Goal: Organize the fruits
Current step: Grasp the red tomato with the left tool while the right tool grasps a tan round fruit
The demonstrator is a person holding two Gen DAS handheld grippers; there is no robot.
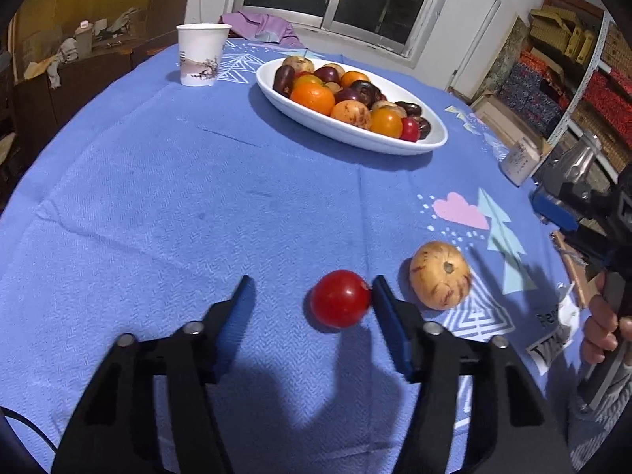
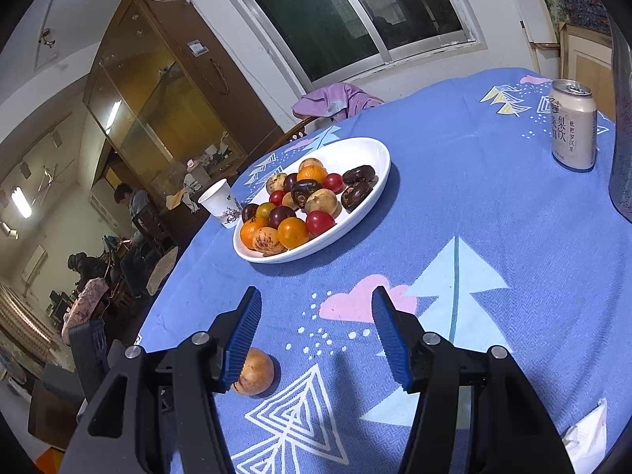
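Note:
A red tomato (image 1: pixel 340 298) lies on the blue tablecloth between the fingers of my open left gripper (image 1: pixel 310 291), touching the right finger. A tan speckled fruit (image 1: pixel 439 275) lies just right of that finger; it also shows in the right wrist view (image 2: pixel 254 371), partly behind the left finger of my right gripper (image 2: pixel 316 308). The right gripper is open and empty above the cloth. A white oval plate (image 1: pixel 355 134) holds several oranges, tomatoes and dark fruits at the far middle; it also shows in the right wrist view (image 2: pixel 355 150).
A white paper cup (image 1: pixel 200 54) stands far left of the plate, seen also in the right wrist view (image 2: pixel 221 203). A drink can (image 2: pixel 572 124) and a dark bottle (image 2: pixel 622 126) stand at the right. A crumpled tissue (image 2: pixel 584 434) lies near right. Purple cloth (image 1: pixel 260 25) hangs behind.

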